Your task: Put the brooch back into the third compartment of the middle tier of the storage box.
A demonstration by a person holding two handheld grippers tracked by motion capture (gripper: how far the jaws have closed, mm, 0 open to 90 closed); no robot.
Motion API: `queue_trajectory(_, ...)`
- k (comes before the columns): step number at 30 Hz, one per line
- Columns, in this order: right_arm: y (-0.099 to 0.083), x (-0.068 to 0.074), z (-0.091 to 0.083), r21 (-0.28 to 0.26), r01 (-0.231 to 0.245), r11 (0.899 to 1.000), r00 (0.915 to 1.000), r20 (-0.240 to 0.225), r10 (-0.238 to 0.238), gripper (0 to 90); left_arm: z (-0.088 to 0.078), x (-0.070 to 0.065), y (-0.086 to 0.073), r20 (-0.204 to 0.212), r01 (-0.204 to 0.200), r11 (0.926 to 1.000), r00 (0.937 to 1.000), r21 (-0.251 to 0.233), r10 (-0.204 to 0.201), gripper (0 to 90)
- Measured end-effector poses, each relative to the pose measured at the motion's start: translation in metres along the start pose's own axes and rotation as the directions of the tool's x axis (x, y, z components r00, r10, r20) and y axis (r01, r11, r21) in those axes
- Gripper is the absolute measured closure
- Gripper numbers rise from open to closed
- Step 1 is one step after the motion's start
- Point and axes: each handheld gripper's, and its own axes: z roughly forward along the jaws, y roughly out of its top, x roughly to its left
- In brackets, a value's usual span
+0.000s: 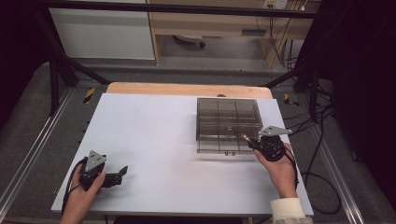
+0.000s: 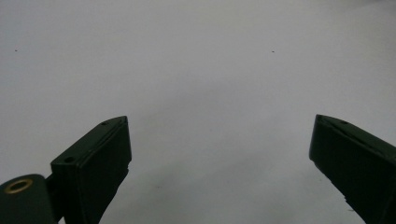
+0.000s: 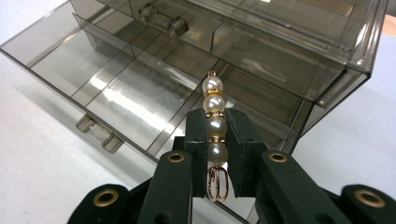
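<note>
**Pearl hair clip held over the open drawer**

Pearl hair clip (image 3: 215, 126), a short row of white beads with gold spacers and a gold loop at its near end, sits pinched between the jaws of the right gripper (image 3: 215, 135), which are clenched on its middle beads. It points out over the near right part of the pulled-out drawer (image 3: 116, 88).

Going by size: the white table (image 1: 154, 140) carries everything. On its far right part stands a smoked clear organizer box (image 1: 228, 122), with its divided drawer drawn out toward the near edge; the compartments in view are bare. The right gripper (image 1: 256, 142), in the person's right hand (image 1: 279, 169), hovers at the drawer's near right corner. The left gripper (image 1: 122, 171) rests near the near left corner of the table in the left hand (image 1: 84, 193), well apart from the box; its jaws stand wide and released, with bare tabletop between them.
</note>
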Motion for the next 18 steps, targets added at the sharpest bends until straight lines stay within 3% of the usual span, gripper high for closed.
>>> queue_trajectory(18, -0.0007, -0.0021, 0.0055, 0.020, 0.009, 1.000, 0.9999, 0.007, -0.009, 79.6, 0.0005, -0.0007, -0.0002, 0.005, -0.004, 1.0000, 1.0000, 0.003, 0.004, 5.4)
